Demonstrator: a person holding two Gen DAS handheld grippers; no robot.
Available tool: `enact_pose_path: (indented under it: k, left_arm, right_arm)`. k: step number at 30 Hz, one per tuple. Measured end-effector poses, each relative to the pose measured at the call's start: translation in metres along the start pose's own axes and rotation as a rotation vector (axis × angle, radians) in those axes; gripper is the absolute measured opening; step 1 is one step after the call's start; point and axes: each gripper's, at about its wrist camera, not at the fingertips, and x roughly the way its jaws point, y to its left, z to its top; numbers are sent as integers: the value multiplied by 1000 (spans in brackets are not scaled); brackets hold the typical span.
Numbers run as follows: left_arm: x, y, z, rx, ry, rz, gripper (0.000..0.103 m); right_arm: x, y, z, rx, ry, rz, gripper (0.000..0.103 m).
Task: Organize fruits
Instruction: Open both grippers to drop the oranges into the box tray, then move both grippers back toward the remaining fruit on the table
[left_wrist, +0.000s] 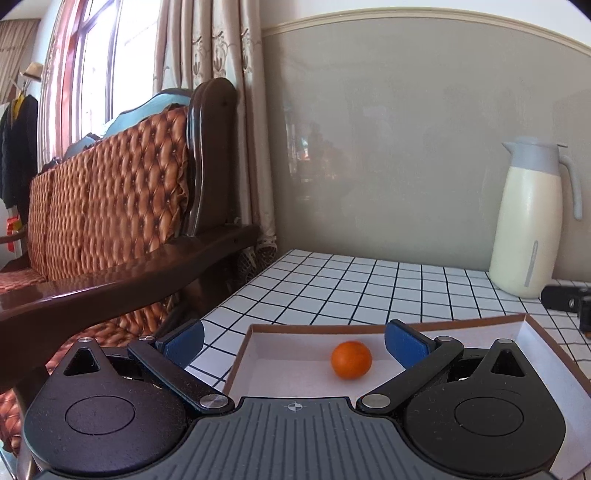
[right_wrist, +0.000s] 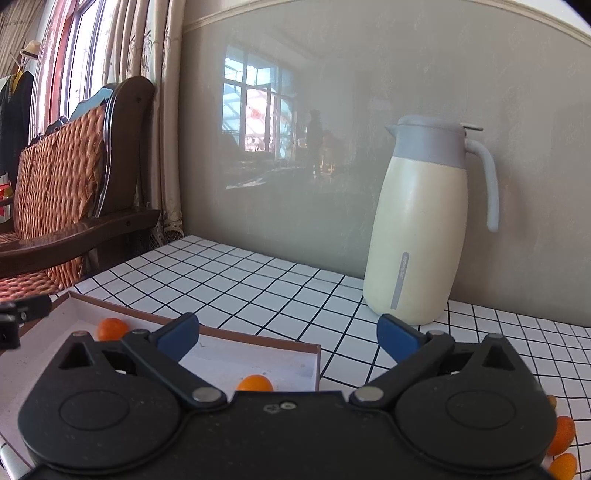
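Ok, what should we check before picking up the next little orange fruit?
1. Left gripper open, holding nothing: ok.
2. Right gripper open, holding nothing: ok.
3. Shallow white cardboard tray with brown rim has free floor: ok; one round orange fruit in the left view, a second in the right view.
4. Loose small orange fruits on the checked tablecloth by the right gripper: ok, still to collect.
5. Tall cream jug with grey lid and handle upright, behind the tray: ok.
6. Total fruit left: cannot tell, the gripper body hides some.
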Motion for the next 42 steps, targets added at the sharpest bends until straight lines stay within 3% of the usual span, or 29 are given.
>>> enact_pose_path:
  k: [5,8,10,13,20,23,28,37,42]
  left_arm:
    - [-27,-5,2,-20,-65,9,103]
    - [-48,-4,2,-71,-139,-3,103]
    - [-62,-9,-3,-66,-159,18,103]
    - [-80,-12,-14,-90,-142,-17,103]
    - [-117,-34,-23,-53,-175,-66,103]
    - [-122,-47,-26,-36,-170,-74,103]
    - [-127,-74,-30,7,-105,-148,103]
    - [-137,-123,-38,49,-147,-225,103]
    - [-137,-147,-39,58,-123,-335,103]
  right_arm:
    - [-31,5,0,-36,-94,-49,97]
    - [-41,0,-3,-11,-36,31,97]
    - [-47,-2,-7,9,-8,33,97]
    - [-60,-5,-12,15,-7,70,97]
    - [-94,-8,-27,-48,-23,19,97]
    - [-107,-18,-34,-39,-13,0,96]
    - [-126,-36,-44,-34,3,-46,95]
    - [-143,-81,-63,19,45,-145,93]
    - [-150,-107,-75,39,70,-203,84]
